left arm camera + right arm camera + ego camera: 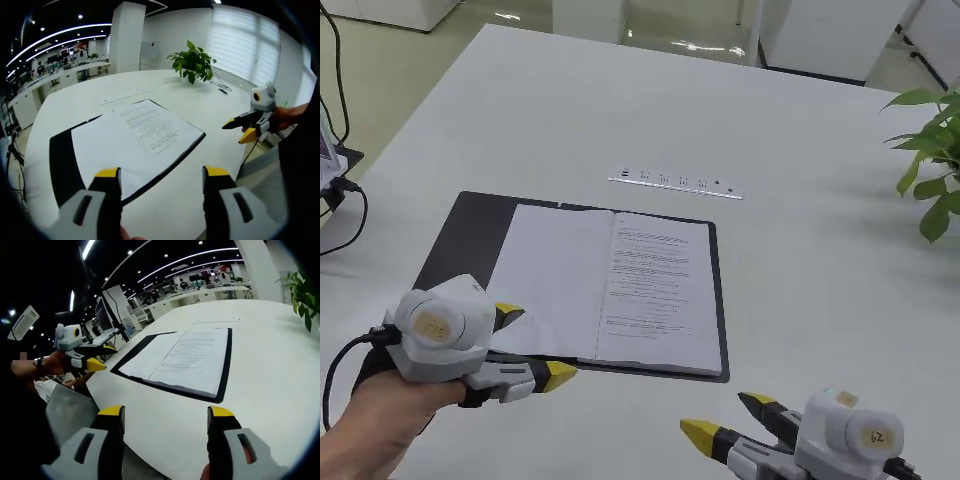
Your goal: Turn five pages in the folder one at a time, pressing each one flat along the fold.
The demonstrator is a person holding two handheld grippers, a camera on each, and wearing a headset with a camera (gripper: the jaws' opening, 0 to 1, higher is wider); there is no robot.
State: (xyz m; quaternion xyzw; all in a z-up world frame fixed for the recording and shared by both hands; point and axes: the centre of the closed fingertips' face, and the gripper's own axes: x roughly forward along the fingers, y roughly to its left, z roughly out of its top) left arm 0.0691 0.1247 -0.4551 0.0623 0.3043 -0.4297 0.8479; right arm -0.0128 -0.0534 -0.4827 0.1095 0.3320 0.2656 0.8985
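Folder [590,285] lies open on the white table [800,240], black cover flat, with a blank sheet [555,280] on its left half and a printed page [660,290] on its right (the text is too small to read). The left gripper [535,343] sits over the folder's near left corner, jaws apart, gripping nothing; contact with the paper cannot be told. The right gripper [728,418] hangs over bare table near the folder's near right corner, jaws also apart. A plant [932,160] stands far right.
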